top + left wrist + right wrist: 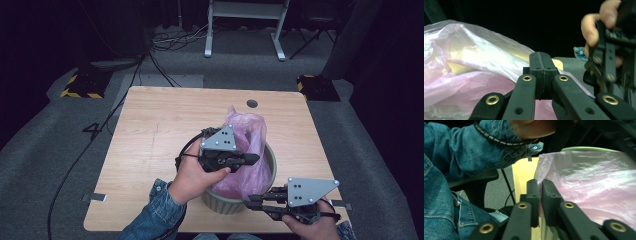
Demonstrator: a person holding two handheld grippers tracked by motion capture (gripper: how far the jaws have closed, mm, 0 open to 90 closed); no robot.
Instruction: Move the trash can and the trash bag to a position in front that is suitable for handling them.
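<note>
Pink bag [248, 150] hides most of the green bin [226, 202]. Left gripper [254, 158] jaws are pressed together, empty. Right gripper [248, 201] jaws are slightly apart by the bag's edge.

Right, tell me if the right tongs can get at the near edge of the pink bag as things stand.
Probably yes. The right tongs sit just beside the pink bag where it drapes over the green bin rim, a sliver of film seemingly between the jaws already. Nothing blocks them; the left tongs work higher up.
</note>
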